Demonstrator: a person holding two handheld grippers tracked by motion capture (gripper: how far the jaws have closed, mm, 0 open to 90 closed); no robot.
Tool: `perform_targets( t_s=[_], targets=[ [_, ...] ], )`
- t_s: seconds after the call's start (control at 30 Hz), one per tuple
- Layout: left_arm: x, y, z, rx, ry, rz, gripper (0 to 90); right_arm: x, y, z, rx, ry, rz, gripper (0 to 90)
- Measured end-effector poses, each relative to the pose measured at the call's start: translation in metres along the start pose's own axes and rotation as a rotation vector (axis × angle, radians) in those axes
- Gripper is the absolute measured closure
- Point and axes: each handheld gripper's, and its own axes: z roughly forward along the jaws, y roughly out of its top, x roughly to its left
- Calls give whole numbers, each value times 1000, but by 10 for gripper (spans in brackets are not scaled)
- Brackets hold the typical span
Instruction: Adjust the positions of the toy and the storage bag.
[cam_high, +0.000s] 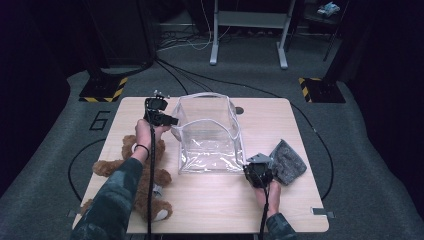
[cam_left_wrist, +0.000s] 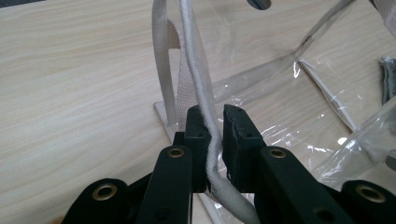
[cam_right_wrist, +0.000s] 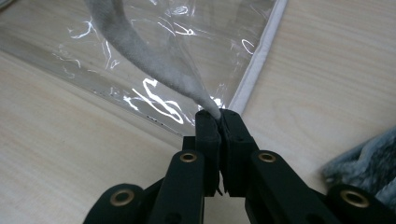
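The clear bag (cam_high: 207, 134) stands open mid-tabletop (cam_high: 210, 200) in the high view, the left gripper (cam_high: 172, 121) at its left rim, the right gripper (cam_high: 250, 161) at its near right corner, with a teddy bear (cam_high: 131, 172) and grey cloth (cam_high: 289, 161) alongside. In the left gripper view, the fingers (cam_left_wrist: 197, 128) pinch the bag's white rim cord (cam_left_wrist: 196, 74). In the right gripper view, the fingers (cam_right_wrist: 207, 128) are clamped on the bag's white-edged flap (cam_right_wrist: 154, 60).

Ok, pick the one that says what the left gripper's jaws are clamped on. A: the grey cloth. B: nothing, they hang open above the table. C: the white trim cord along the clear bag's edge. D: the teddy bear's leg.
C: in the left gripper view the left gripper has its jaws pressed on the white trim cord of the clear bag, pinching it between the pads.
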Motion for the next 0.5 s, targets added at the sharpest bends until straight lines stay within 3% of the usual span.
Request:
perform_targets(
  t_s=[0.03, 0.1, 0.23, 0.3, 0.33, 0.37, 0.4, 0.5],
  targets=[
    [0, 0, 0, 3, -2, 13, 804, 2, -3, -2, -7, -1, 18, 874],
    [-2, 0, 0, 3, -5, 19, 806, 4, -7, -4, -4, 5, -7, 874],
    [-6, 0, -2, 9, -3, 26, 810, 2, -11, -2, -4, 16, 3, 865],
    [-7, -1, -3, -2, -4, 24, 784, -1, -11, -1, -6, 33, 10, 808],
    [-6, -1, -5, -13, -15, 22, 736, -4, -11, -2, 2, 29, 4, 740],
    [-5, -1, -6, -19, -23, 20, 647, -5, -11, -3, -12, 34, 37, 680],
    [-5, -1, -8, -21, -20, 13, 566, -7, -12, -5, -12, 37, 23, 619],
    [-4, -1, -19, -43, 16, 20, 365, -14, -15, -12, -19, 29, 56, 420]
  ],
)
